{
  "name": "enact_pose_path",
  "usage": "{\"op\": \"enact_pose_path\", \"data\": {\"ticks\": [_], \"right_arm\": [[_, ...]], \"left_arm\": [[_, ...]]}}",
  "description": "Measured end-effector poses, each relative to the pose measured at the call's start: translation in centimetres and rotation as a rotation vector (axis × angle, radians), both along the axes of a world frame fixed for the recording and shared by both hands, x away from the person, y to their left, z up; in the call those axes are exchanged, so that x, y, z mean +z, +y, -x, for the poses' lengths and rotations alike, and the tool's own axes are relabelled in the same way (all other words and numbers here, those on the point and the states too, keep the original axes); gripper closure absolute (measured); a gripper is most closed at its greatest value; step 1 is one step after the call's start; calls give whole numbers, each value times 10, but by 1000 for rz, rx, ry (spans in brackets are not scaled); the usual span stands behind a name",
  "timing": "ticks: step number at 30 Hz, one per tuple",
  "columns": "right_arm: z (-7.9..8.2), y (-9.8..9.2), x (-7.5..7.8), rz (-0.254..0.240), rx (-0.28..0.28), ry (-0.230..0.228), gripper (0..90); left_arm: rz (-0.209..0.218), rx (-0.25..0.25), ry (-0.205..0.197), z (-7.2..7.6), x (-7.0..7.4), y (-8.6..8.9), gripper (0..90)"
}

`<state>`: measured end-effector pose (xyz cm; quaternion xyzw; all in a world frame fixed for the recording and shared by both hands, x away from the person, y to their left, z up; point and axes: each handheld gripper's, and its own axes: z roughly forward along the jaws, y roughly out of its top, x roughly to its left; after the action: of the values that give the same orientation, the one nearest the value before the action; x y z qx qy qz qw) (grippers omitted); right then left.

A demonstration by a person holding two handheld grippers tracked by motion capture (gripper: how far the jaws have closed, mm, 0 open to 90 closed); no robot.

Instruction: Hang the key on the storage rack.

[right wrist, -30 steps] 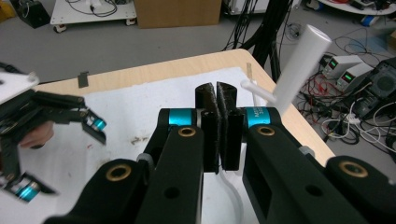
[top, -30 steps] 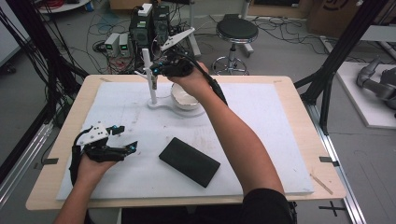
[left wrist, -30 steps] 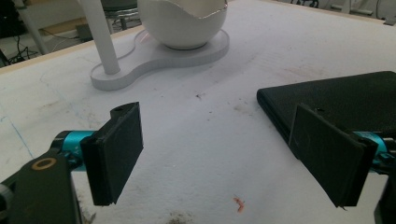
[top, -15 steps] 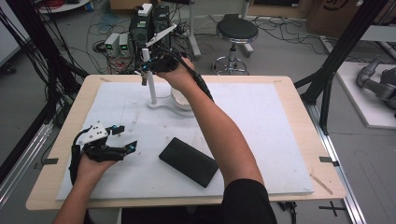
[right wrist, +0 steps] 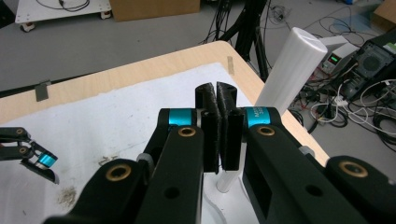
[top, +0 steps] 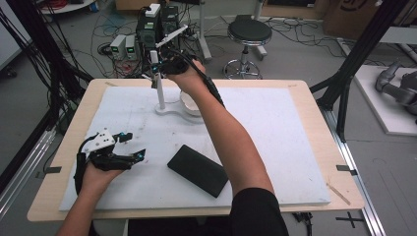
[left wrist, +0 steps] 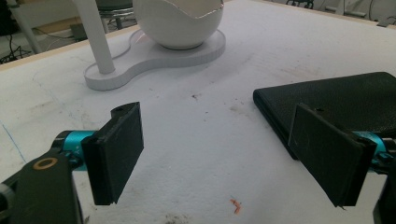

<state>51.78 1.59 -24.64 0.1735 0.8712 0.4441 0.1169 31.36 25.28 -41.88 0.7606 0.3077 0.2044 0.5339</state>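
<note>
A white stand has a flat base [top: 169,111], an upright post [top: 160,91] and a bowl [top: 189,103] at the far middle of the table. My right gripper [top: 156,59] hovers by the top of the post, jaws shut with nothing between them; in the right gripper view [right wrist: 216,100] the post [right wrist: 289,70] stands just beyond it to the right. My left gripper [top: 135,145] rests open on the mat at the near left. Between its jaws [left wrist: 217,135] lies bare mat, with the black case [left wrist: 336,98] on the right and the bowl [left wrist: 177,23] beyond.
The black case [top: 198,169] lies flat on the white mat [top: 275,128], near the front middle. The wooden table edge [top: 314,93] frames the mat. A stool [top: 249,32] and boxes with cables [top: 152,24] stand on the floor behind the table.
The right hand has carried its shut gripper leftward and a little farther away, up to the top of the post. The left hand has stayed put.
</note>
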Motion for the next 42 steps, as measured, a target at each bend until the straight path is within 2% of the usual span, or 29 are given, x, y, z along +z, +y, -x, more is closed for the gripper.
{"op": "enact_pose_path", "data": {"ticks": [10, 12, 17, 20, 26, 27, 28, 32, 38, 39, 42], "right_arm": [[-5, 0, -5, -1, -24, 9, 889], [-5, -3, -3, -36, -39, 10, 817], [-3, -13, 0, -28, -62, 11, 712], [4, -29, 1, -43, -68, 10, 626], [29, -67, -2, -37, -76, 2, 550], [29, -67, -2, -37, -76, 2, 550], [37, -82, -3, -41, -80, -6, 513], [53, -113, -7, -43, -116, -3, 423], [83, -151, -14, -62, -141, -3, 379], [83, -151, -14, -62, -141, -3, 379], [99, -175, -16, -91, -158, -13, 368]], "left_arm": [[-2, -14, 3, -1, -1, -3, 180], [-2, -14, 2, -1, -1, -3, 180], [-2, -15, 2, -3, -1, -3, 180], [-2, -20, 3, -3, -1, -4, 180], [-11, -19, 8, -4, -2, -6, 180], [-11, -19, 8, -4, -2, -6, 180], [-17, -23, 8, -4, -1, -7, 180], [-22, -28, 9, -5, -2, -11, 180], [-26, -31, 12, -7, -2, -13, 180], [-26, -31, 12, -7, -2, -13, 180], [-27, -25, 12, -9, -2, -13, 180]]}}
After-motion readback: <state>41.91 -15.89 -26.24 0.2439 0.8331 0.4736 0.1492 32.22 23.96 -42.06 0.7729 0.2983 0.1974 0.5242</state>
